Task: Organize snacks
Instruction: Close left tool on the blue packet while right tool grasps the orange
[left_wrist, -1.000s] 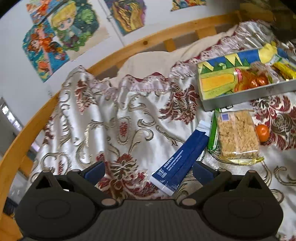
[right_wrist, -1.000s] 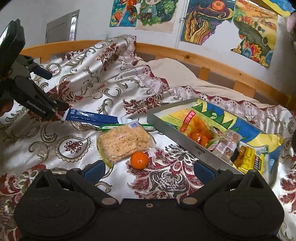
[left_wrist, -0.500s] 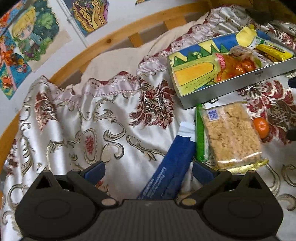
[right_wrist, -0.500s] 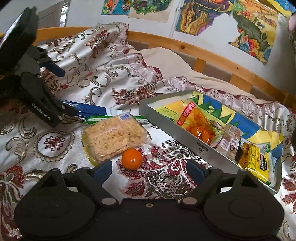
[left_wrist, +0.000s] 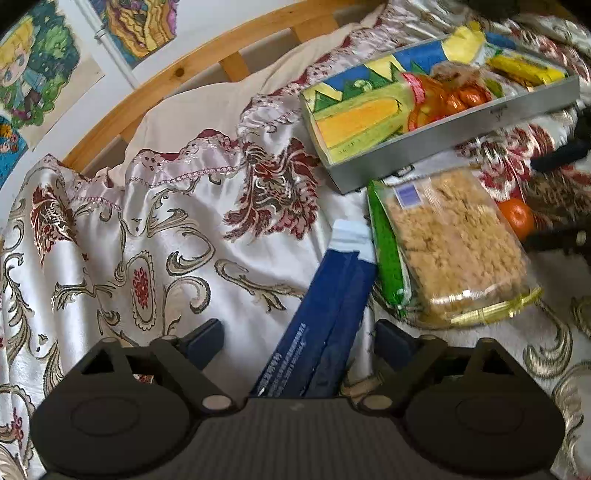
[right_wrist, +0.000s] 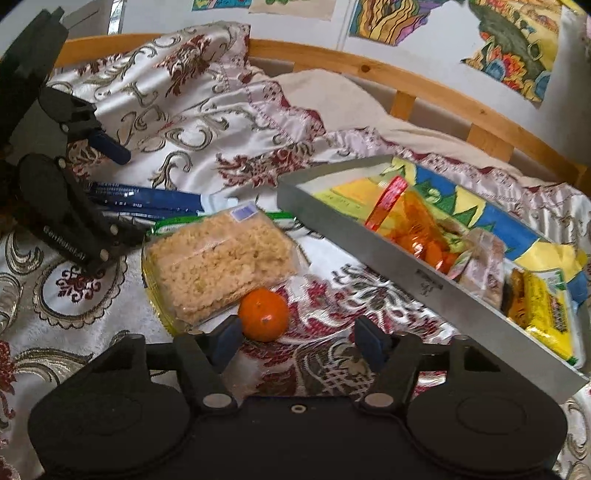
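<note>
A blue snack packet (left_wrist: 325, 314) lies on the patterned bedspread, its near end between the open fingers of my left gripper (left_wrist: 299, 336); it also shows in the right wrist view (right_wrist: 147, 203). Beside it lie a clear pack of rice crisp (left_wrist: 450, 251) (right_wrist: 218, 258) and a small orange (right_wrist: 263, 314) (left_wrist: 516, 218). My right gripper (right_wrist: 297, 339) is open, its left fingertip (right_wrist: 229, 338) beside the orange. A grey tray (right_wrist: 424, 277) (left_wrist: 443, 129) holds an orange-sweets bag (right_wrist: 417, 229), a wrapped cake (right_wrist: 484, 266) and a yellow packet (right_wrist: 543, 314).
A green packet (left_wrist: 388, 254) lies under the rice crisp pack. The left gripper (right_wrist: 66, 192) shows at the left of the right wrist view. A wooden bed rail (right_wrist: 406, 77) and a wall with drawings (right_wrist: 513, 44) are behind. A beige pillow (left_wrist: 207, 110) lies by the rail.
My left gripper has moved forward so the blue packet now lies between its fingers. My right gripper has moved toward the orange and its fingers have narrowed.
</note>
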